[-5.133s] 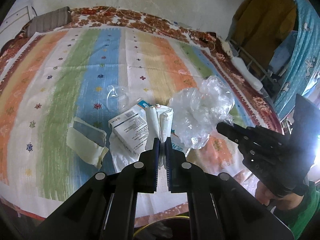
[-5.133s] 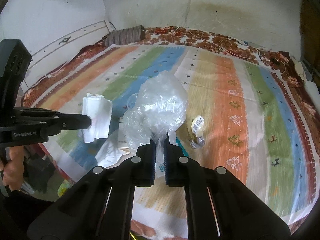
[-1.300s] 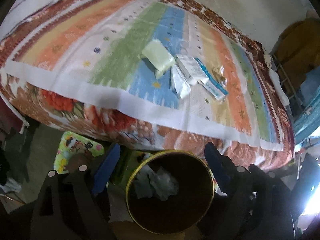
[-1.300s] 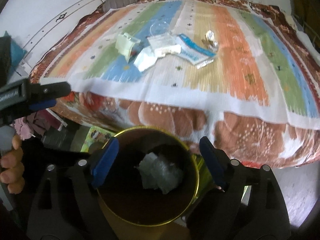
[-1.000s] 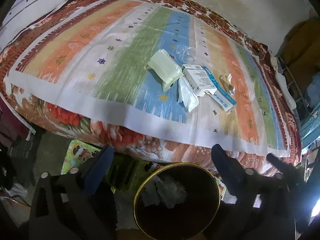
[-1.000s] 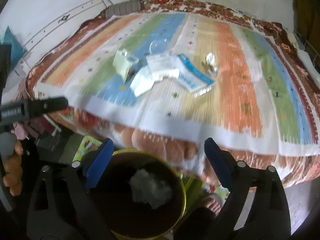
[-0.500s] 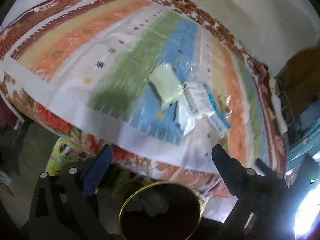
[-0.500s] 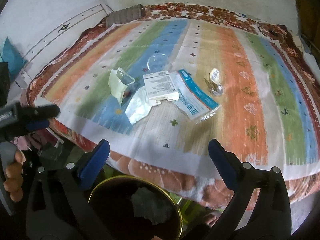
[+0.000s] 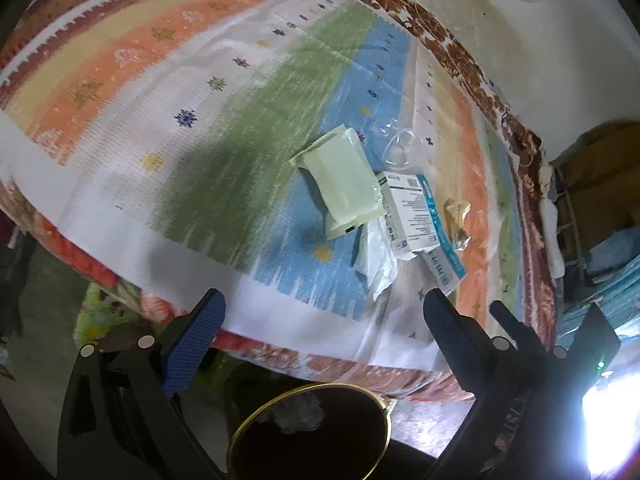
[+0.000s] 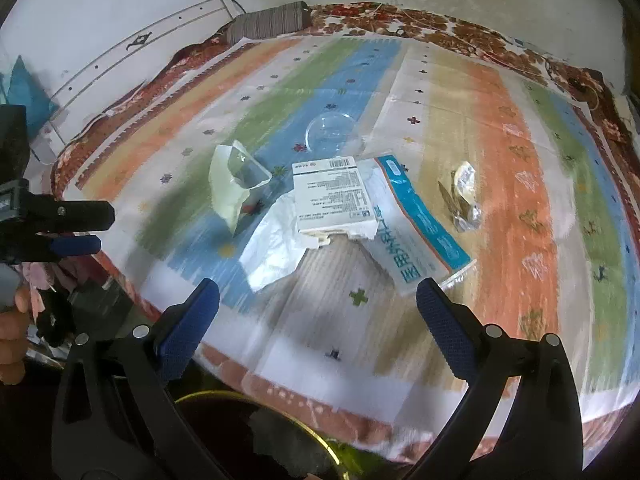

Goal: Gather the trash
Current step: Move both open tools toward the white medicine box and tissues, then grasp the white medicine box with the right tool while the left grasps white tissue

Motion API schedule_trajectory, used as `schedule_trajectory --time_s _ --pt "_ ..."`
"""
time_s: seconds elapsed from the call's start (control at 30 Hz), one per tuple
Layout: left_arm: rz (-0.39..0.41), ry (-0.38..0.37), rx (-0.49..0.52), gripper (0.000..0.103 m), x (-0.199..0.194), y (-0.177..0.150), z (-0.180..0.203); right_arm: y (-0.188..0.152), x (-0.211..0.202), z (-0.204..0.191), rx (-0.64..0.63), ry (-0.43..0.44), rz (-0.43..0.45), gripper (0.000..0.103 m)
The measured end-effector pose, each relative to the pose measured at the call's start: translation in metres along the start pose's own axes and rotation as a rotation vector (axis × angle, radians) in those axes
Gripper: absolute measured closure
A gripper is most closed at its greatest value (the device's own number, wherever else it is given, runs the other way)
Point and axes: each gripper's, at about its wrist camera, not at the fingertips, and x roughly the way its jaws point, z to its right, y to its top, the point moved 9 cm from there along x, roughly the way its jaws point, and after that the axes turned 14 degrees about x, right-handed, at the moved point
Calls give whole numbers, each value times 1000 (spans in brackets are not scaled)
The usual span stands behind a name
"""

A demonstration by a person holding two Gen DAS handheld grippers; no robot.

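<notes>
Trash lies on the striped bedspread (image 10: 500, 128): a pale green packet (image 9: 340, 178) (image 10: 234, 184), a white medicine box (image 9: 408, 216) (image 10: 332, 196), a blue-and-white pouch (image 10: 420, 236), a white crumpled wrapper (image 10: 276, 248), a clear plastic lid (image 10: 330, 132) and a small foil wrapper (image 10: 460, 196). A gold-rimmed dark bin (image 9: 312, 436) (image 10: 256, 440) holds crumpled plastic below the bed edge. My left gripper (image 9: 322, 320) is open and empty above the bin. My right gripper (image 10: 318, 304) is open and empty, facing the trash.
A striped bolster pillow (image 10: 268, 24) lies at the head of the bed by the white wall. The left gripper shows at the left edge of the right wrist view (image 10: 60, 224). Clothes and a rack (image 9: 592, 208) stand at the right.
Both grippers let their trash drop into the bin and opened. They have since risen from the bin toward the bed, so the trash pile looms larger.
</notes>
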Motion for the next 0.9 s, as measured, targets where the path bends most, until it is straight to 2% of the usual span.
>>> schedule_trajectory --time_s 0.1,0.2,0.33,0.47,0.6,0.8,0.87,0.9 --pt "-32 -26 -18 6 12 -3 2 7 15 -1 -16 -4 -5 9" --pt "-43 -14 10 6 16 -4 7 13 32 0 -24 -3 -13 9" --pt "-1 -10 59 6 11 3 15 16 50 0 -32 12 -38 10" --pt "-13 -33 8 6 19 5 9 21 63 -3 -57 10 -46 11" --pt "-43 -19 4 7 33 6 5 26 79 -4 -80 -6 -59 11" --pt "-59 -41 -5 7 44 8 5 30 98 6 -57 -13 -89 17" --pt "-56 -29 10 8 48 10 4 31 103 9 -43 -6 -100 21" --pt "-51 -12 22 9 51 11 4 31 105 10 -39 -3 -107 27"
